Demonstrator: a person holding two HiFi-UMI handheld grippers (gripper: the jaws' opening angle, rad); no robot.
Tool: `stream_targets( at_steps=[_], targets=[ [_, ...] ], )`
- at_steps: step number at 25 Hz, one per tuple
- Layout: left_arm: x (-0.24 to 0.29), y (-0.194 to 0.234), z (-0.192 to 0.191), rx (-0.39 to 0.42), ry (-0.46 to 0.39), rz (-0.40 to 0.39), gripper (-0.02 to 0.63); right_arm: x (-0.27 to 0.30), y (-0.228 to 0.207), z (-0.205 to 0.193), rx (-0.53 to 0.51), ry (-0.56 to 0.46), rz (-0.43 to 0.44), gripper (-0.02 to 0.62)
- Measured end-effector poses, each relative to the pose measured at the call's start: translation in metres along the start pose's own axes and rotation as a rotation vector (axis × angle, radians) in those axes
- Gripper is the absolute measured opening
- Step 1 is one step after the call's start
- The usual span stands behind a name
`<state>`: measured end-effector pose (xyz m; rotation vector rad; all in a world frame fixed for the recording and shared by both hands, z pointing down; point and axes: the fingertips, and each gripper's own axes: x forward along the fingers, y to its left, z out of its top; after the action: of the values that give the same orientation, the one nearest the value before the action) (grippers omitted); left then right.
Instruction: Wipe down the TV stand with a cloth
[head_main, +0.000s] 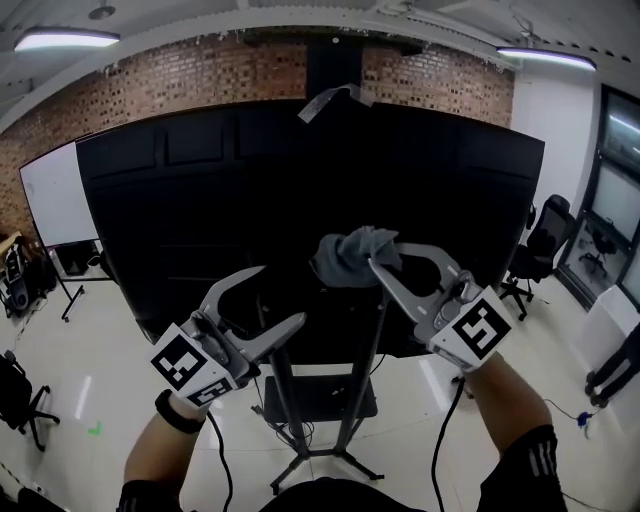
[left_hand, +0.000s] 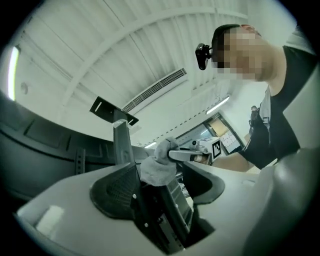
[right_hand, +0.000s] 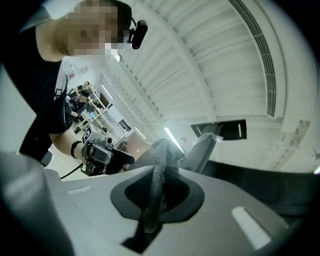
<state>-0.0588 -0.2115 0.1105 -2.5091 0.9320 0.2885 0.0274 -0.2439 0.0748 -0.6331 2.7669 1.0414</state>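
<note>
The large black TV back (head_main: 300, 190) stands on a black TV stand (head_main: 283, 410) with two upright posts. My right gripper (head_main: 385, 255) is shut on a grey cloth (head_main: 350, 255), held against the TV's back near the top of the right post. In the right gripper view the cloth (right_hand: 161, 150) hangs bunched between the jaws. My left gripper (head_main: 281, 296) is open, lower left, at the left post. A black ribbed part of the stand (left_hand: 167, 210) shows between its jaws. From there I also see the cloth (left_hand: 157, 167).
A whiteboard (head_main: 55, 195) stands at the left and office chairs (head_main: 545, 240) at the right. Another chair (head_main: 15, 395) is at the left edge. A person's legs (head_main: 615, 370) show at far right. Cables trail on the glossy floor (head_main: 120, 330).
</note>
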Motion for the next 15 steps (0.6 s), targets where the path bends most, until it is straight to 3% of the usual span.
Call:
stream_targets(
  at_steps=[5,10,15],
  targets=[
    [0.030,0.025,0.043,0.040,-0.026,0.015,0.316,0.028,-0.053,0.043,-0.163,-0.023,-0.032,0.017],
    [0.066,0.041,0.081,0.153,-0.008,0.025,0.316,0.061,-0.090,0.079,-0.313,0.009,-0.076,0.017],
    [0.099,0.067,0.122,0.149,-0.019,0.024,0.316,0.095,-0.131,0.113,-0.455,0.081,-0.132,0.017]
  ],
)
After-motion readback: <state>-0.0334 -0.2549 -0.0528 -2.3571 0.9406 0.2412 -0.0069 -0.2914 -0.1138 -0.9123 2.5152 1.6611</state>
